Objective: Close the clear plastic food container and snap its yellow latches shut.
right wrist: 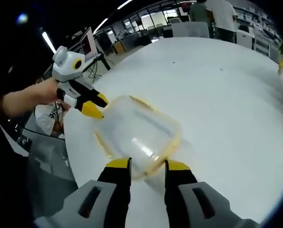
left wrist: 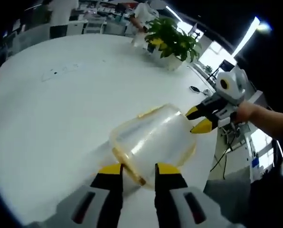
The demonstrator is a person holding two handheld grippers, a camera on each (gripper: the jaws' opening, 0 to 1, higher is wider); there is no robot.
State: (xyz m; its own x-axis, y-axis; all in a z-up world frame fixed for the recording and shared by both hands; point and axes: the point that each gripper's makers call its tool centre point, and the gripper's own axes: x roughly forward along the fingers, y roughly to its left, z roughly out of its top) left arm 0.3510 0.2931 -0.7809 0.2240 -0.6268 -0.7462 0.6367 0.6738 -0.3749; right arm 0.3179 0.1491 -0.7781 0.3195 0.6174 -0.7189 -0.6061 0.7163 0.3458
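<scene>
Left gripper view | container (left wrist: 153, 140) between both tongs | left tongs (left wrist: 138, 169), right tongs (right wrist: 148, 165) parted, touching it

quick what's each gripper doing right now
Left gripper: jaws apart, one on each side of the container's near edge; whether they grip it cannot be told.
Right gripper: the same at the opposite edge.

Open-plan office, white round table in foreground.
The table (left wrist: 61, 109) surface is bare white; a potted plant (left wrist: 172, 38) stands near its far edge. Ceiling strip lights (left wrist: 246, 35) are lit. Desks, a monitor (right wrist: 88, 43) and standing persons (right wrist: 222, 16) occupy the background.
</scene>
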